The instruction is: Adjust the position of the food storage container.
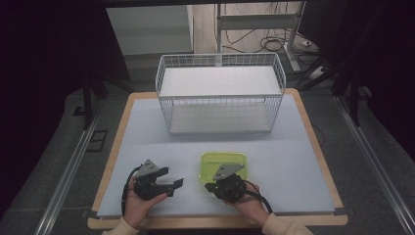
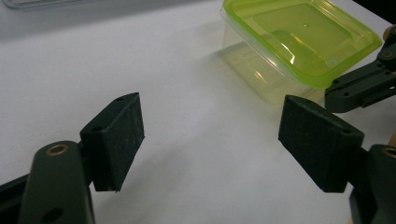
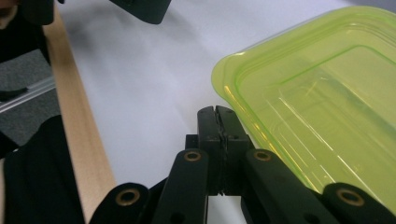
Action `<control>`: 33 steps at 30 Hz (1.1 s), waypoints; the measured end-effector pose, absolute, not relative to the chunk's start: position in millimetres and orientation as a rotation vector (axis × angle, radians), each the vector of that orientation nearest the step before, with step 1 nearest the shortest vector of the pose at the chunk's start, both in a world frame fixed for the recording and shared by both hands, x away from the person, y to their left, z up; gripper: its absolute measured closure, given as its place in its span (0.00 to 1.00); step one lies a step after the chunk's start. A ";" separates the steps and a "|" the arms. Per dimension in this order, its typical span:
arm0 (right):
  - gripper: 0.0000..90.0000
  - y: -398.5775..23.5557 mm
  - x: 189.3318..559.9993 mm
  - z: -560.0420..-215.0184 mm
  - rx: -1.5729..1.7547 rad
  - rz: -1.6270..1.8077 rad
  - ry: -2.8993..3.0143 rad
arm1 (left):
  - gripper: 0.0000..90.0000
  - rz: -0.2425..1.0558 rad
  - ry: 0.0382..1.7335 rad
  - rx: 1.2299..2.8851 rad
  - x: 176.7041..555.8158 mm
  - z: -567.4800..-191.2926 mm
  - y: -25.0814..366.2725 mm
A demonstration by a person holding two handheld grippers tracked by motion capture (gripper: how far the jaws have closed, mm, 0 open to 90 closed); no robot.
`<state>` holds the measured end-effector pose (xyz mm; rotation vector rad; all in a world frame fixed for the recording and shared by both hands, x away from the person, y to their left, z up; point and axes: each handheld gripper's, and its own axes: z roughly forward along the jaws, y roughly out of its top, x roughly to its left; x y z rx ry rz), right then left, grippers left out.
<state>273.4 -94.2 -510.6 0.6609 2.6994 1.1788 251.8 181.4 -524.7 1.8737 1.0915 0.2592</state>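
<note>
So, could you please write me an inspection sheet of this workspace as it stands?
Surface: pale sheet over a wood-edged table.
Job's things: lidded green container near the front; white wire basket behind it, nothing seen inside.
Clutter: nothing seen.
Grippers: left claw open, holding nothing; right claw shut beside the container's rim, gripping nothing.
Cables: black cable trails from the right claw.
Surroundings: dark drapes, floor wires beyond the table.

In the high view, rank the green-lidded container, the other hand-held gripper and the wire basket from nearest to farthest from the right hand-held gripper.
1. Green-lidded container: right at the jaws of the right hand-held gripper.
2. Left hand-held gripper: beside it, to the left on the table.
3. Wire basket: at the table's far edge.
</note>
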 end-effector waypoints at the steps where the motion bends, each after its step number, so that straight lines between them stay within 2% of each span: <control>1: 1.00 -93.1 273.7 -510.9 0.659 1.175 2.697 | 0.24 0.260 1.091 1.875 251.6 -524.6 181.1; 11: 1.00 -101.3 264.9 -504.3 0.635 1.249 2.712 | 0.24 0.259 1.088 1.874 250.9 -524.6 181.7; 15: 0.99 -128.0 257.3 -491.2 0.664 1.319 2.667 | 0.24 0.253 1.086 1.874 250.8 -525.1 181.5; 18: 0.99 -168.6 261.0 -477.9 0.787 1.373 2.558 | 0.24 0.245 1.088 1.867 250.3 -524.5 180.7; 20: 0.99 -176.1 262.2 -476.6 0.810 1.383 2.537 | 0.24 0.240 1.087 1.863 250.0 -524.1 180.2; 23: 0.99 -214.7 267.4 -476.4 0.924 1.411 2.453 | 0.25 0.223 1.090 1.859 250.3 -524.3 179.6; 28: 0.99 -238.1 273.3 -478.4 1.001 1.449 2.397 | 0.25 0.219 1.094 1.852 250.3 -523.7 179.8; 32: 0.94 -249.8 282.0 -478.9 1.075 1.513 2.361 | 0.25 0.209 1.095 1.845 250.4 -523.2 179.6; 33: 0.88 -252.1 284.9 -480.3 1.091 1.541 2.364 | 0.25 0.203 1.096 1.845 250.8 -523.0 179.7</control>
